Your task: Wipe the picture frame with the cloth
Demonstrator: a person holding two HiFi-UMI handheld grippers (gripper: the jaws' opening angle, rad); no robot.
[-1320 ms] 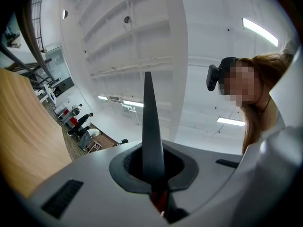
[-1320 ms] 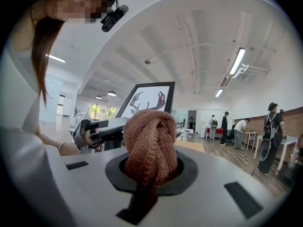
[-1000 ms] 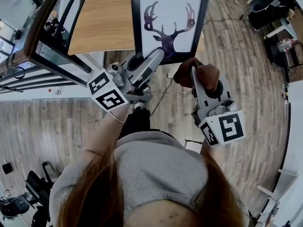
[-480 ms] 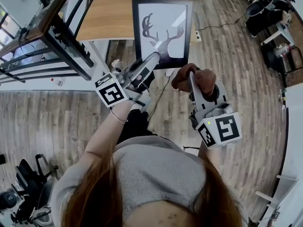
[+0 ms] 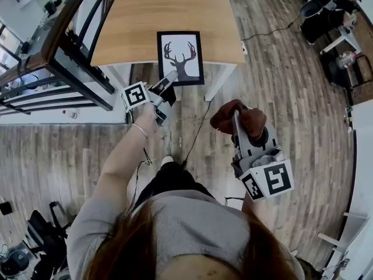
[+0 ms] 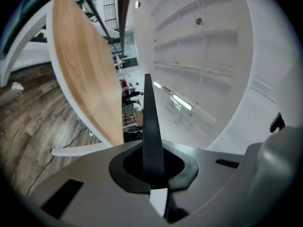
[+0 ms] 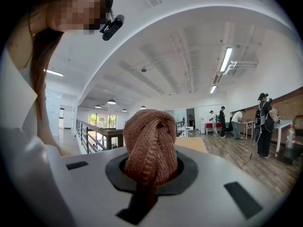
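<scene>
The picture frame (image 5: pixel 180 57), black-rimmed with a stag silhouette on white, is over the near edge of the wooden table (image 5: pixel 134 22). My left gripper (image 5: pixel 171 79) is shut on its lower edge. In the left gripper view the picture frame (image 6: pixel 151 122) shows edge-on as a thin black strip rising from between the jaws of the left gripper (image 6: pixel 155 176). A bunched brown cloth (image 5: pixel 238 119) sits in my right gripper (image 5: pixel 235 120), lower right of the frame and apart from it. In the right gripper view the cloth (image 7: pixel 150 143) fills the shut jaws of the right gripper (image 7: pixel 149 174).
A dark railing and glass (image 5: pixel 61 54) run along the table's left side. A white table leg (image 5: pixel 217 81) and a floor cable (image 5: pixel 198 127) lie below the frame. Chairs and gear (image 5: pixel 326 10) stand at top right. Several people (image 7: pixel 262 119) stand far off.
The left gripper has carried the frame away from my head and down toward the table's near edge, so it now looks much smaller. The right gripper with the cloth has shifted only slightly.
</scene>
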